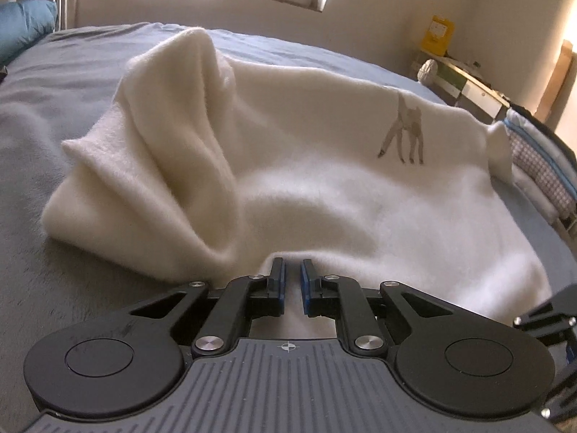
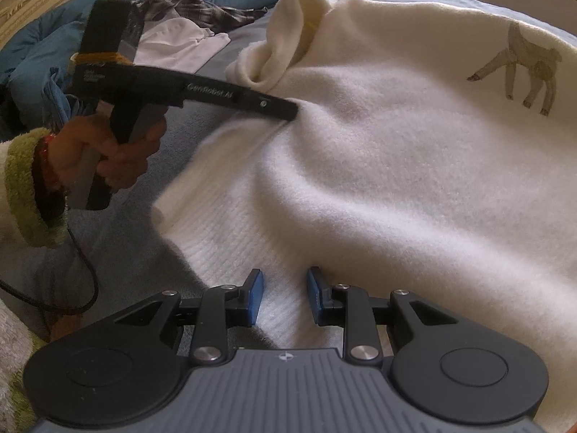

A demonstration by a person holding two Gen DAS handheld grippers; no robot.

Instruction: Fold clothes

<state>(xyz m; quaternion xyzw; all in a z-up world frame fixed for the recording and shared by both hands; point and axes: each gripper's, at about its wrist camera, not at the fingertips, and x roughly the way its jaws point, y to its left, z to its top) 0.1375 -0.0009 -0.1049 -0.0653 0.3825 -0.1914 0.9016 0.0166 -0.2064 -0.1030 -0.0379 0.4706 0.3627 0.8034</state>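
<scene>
A cream knitted sweater [image 1: 324, 198] with a small deer motif [image 1: 404, 133] lies spread on the bed, one sleeve [image 1: 173, 108] bunched up in a tall fold on its left. My left gripper [image 1: 292, 270] is nearly closed, pinching a fold at the sweater's near edge. In the right wrist view, the left gripper [image 2: 288, 110] bites into the sweater [image 2: 396, 180] from the side, and creases run to its tip. My right gripper [image 2: 285, 281] stands open over the ribbed hem [image 2: 230, 245], nothing between its pads.
A grey-blue bedcover [image 1: 54, 126] lies under the sweater. A stack of folded clothes [image 1: 541, 166] sits at the bed's right edge. A plaid garment [image 2: 187, 3], a white garment [image 2: 180, 43] and a blue duvet [image 2: 36, 47] lie beyond. A hand [image 2: 108, 151] holds the left gripper.
</scene>
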